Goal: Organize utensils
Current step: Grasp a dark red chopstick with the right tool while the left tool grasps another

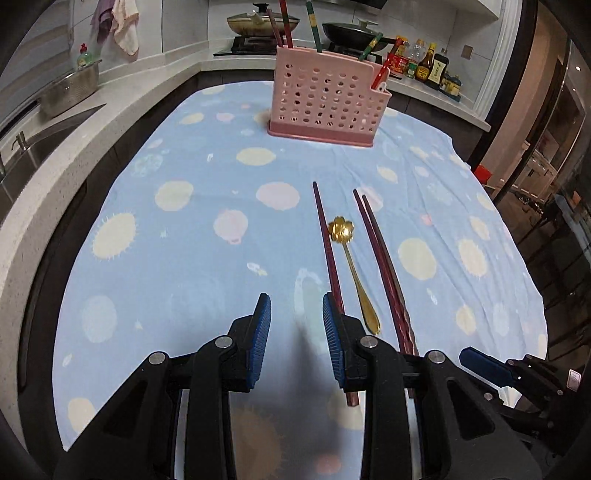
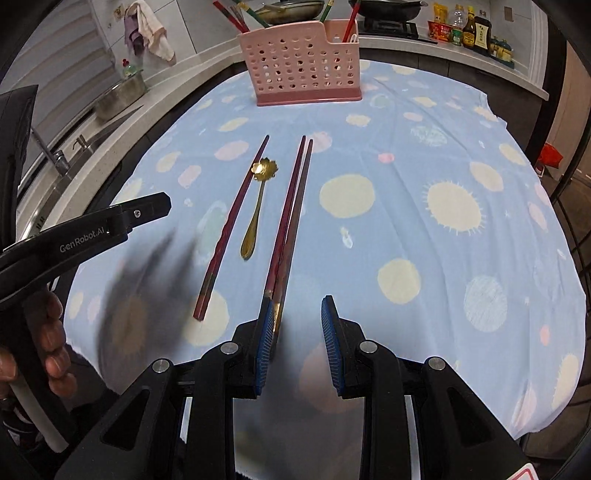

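Note:
A pink perforated utensil holder (image 1: 327, 101) (image 2: 303, 70) stands at the far end of the table, with several chopsticks and a red-handled utensil in it. On the blue cloth lie a single dark red chopstick (image 1: 328, 251) (image 2: 236, 216), a gold flower-bowl spoon (image 1: 352, 269) (image 2: 257, 206) and a pair of dark red chopsticks (image 1: 382, 266) (image 2: 291, 218). My left gripper (image 1: 296, 314) is open and empty, just left of the single chopstick's near end. My right gripper (image 2: 298, 317) is open and empty, its left pad (image 2: 266, 332) beside the pair's near end.
The table carries a blue cloth with pastel dots (image 1: 177, 229) (image 2: 424, 206). A counter with sink and steel bowl (image 1: 70, 88) runs along the left. Pans on the stove (image 1: 347, 31) and sauce bottles (image 1: 428, 62) stand behind the holder. The left gripper's body (image 2: 88, 232) shows at the right wrist view's left.

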Demonstrator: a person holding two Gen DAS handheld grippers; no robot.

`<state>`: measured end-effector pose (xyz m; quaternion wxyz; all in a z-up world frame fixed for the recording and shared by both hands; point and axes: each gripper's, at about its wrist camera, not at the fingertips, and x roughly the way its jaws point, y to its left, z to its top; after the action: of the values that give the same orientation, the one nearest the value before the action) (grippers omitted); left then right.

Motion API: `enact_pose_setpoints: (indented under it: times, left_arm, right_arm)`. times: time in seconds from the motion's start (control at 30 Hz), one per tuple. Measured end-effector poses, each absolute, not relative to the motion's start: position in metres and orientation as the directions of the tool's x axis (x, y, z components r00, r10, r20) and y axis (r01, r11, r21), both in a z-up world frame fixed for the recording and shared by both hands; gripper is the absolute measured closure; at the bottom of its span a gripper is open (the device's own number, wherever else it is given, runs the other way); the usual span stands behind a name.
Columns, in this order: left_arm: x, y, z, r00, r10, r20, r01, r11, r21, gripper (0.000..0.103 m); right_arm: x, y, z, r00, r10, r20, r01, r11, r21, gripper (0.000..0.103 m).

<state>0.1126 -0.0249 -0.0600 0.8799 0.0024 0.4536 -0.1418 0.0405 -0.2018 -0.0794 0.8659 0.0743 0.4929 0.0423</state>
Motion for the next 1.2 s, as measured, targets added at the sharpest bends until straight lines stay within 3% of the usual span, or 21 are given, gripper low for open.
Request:
enact_pose_setpoints:
  times: [1.2]
  left_arm:
    - [0.092, -0.049, -0.1, 0.432, -0.29, -0.854, 0.326, 0.933, -0.152, 0.075]
  right_arm:
    - [0.054, -0.202, -0.1, 0.471, 0.127, -0.873, 0.025, 0.987, 0.157, 0.079]
